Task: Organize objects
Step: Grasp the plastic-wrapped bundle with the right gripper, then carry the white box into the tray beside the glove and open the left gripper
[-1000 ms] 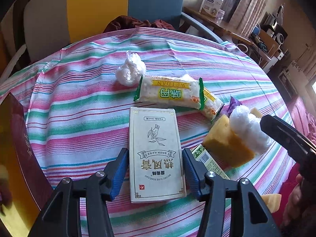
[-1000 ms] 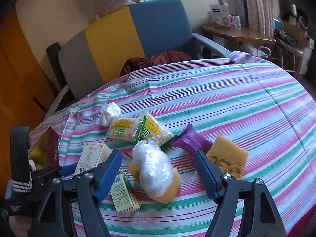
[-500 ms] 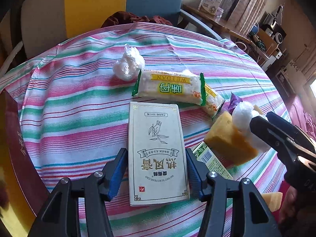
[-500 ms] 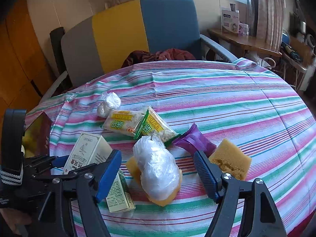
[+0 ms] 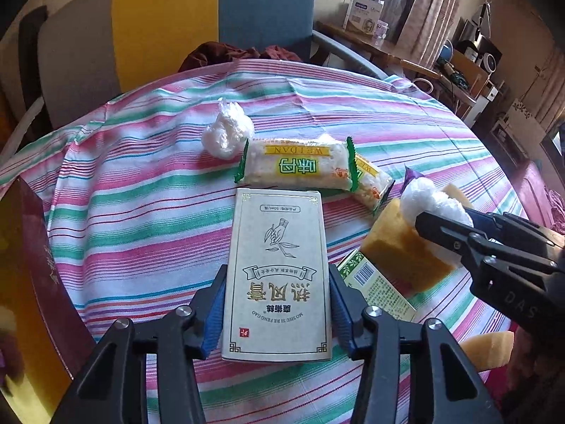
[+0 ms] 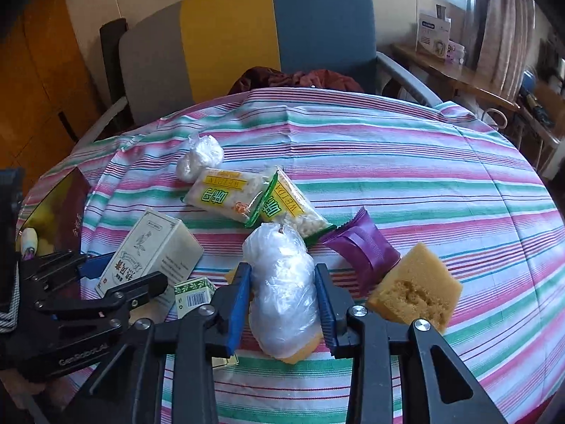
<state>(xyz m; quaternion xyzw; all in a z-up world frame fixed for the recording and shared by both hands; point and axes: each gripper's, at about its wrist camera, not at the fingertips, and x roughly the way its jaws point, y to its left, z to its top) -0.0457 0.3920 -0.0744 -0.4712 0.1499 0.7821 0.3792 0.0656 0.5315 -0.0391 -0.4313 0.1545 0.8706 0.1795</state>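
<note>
Spread over the round table, a cloth (image 5: 148, 190) striped pink, green and white; behind its far edge, a chair (image 6: 247, 35) in grey, yellow and blue panels. At the left edge of the cloth, a dark maroon box (image 5: 31, 268) with a gold inner face, writing on it too blurred to read. Clamped between the blue pads of the left gripper (image 5: 277, 309), a cream carton (image 5: 279, 275) printed with a hand-and-sprig drawing, upside-down Chinese characters and the line "MO SHU SI BE FENG GAO", lying flat on the stripes. Closed on a clear plastic-wrapped bundle (image 6: 282, 282), the right gripper (image 6: 282, 300), both pads against the wrap; under the bundle, a yellow sponge (image 5: 402, 251). Apart to the right, a second sponge wedge (image 6: 416, 289), porous and tan. Beyond the carton, just touching its far end, two green-edged snack packs marked "WEIDAN": one (image 5: 296, 169) crosswise, the other (image 6: 293, 208) tucked under its right end. Beside that second pack, a purple sachet (image 6: 363, 247), no legible print. Between carton and sponge, a small green box (image 5: 374, 286) with a barcode, fine text unreadable. Farthest back, touching the crosswise pack, a small knotted plastic bag (image 5: 227, 134) of white contents
</note>
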